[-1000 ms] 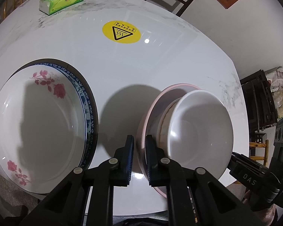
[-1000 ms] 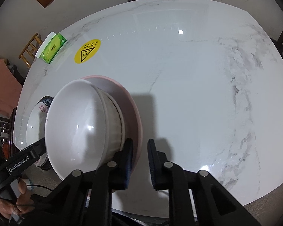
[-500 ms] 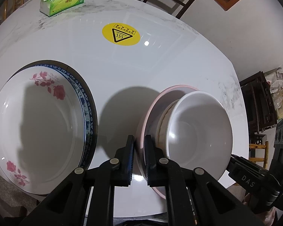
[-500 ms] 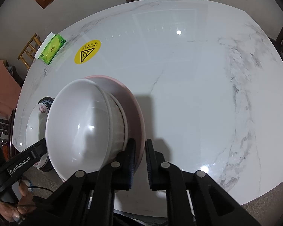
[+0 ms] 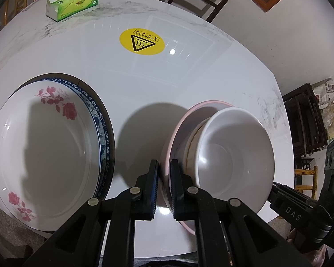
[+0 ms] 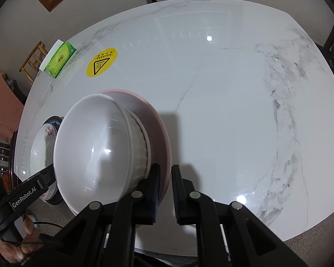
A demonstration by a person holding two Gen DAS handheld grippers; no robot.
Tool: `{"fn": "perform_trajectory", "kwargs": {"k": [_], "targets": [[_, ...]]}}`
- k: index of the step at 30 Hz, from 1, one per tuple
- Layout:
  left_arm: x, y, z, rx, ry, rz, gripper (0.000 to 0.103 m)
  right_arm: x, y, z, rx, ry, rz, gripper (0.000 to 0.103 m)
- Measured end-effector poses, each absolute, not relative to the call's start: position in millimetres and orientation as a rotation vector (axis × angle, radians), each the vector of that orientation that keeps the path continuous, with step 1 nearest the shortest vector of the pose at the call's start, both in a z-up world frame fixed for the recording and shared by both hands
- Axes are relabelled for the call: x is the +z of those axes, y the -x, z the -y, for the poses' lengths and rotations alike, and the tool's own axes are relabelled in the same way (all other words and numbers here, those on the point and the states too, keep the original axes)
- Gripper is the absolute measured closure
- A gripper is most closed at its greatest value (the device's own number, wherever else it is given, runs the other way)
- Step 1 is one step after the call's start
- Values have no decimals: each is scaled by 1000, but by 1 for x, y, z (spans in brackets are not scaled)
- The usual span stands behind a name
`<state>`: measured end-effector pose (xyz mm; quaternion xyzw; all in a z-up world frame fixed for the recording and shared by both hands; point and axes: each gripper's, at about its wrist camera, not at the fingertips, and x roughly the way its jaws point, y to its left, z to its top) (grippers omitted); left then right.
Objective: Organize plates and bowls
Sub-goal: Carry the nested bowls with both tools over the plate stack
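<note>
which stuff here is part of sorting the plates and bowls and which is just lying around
Part of the job:
- pink plate, gripped at opposite rims by the left gripper and right gripper
- white bowl on it
- floral plate on a blue-rimmed plate

Lying about:
- green tissue pack
- yellow warning sticker

The right claw point(image 6: 165, 187) pinches the near rim of a pink plate point(image 6: 159, 129), which carries a stack of white bowls point(image 6: 95, 151). At lower left the left claw point(image 6: 44, 178) reaches the stack's far side, a hand point(image 6: 17, 244) gripping its handle. Behind lies a flowered plate point(image 6: 44, 138). A yellow sticker point(image 6: 102, 62) and green tissue pack point(image 6: 60, 59) sit on the marble surface point(image 6: 233, 111).
</note>
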<state>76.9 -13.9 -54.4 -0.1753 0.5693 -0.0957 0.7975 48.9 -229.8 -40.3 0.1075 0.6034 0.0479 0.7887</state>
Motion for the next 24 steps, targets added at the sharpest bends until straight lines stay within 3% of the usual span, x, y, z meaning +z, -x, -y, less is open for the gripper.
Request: {"fn": "perform_trajectory", "kwargs": {"k": [24], "targets": [[-36, -75, 2, -216, 370, -1187, 97, -17, -51, 218, 114, -199, -1270, 92]]}}
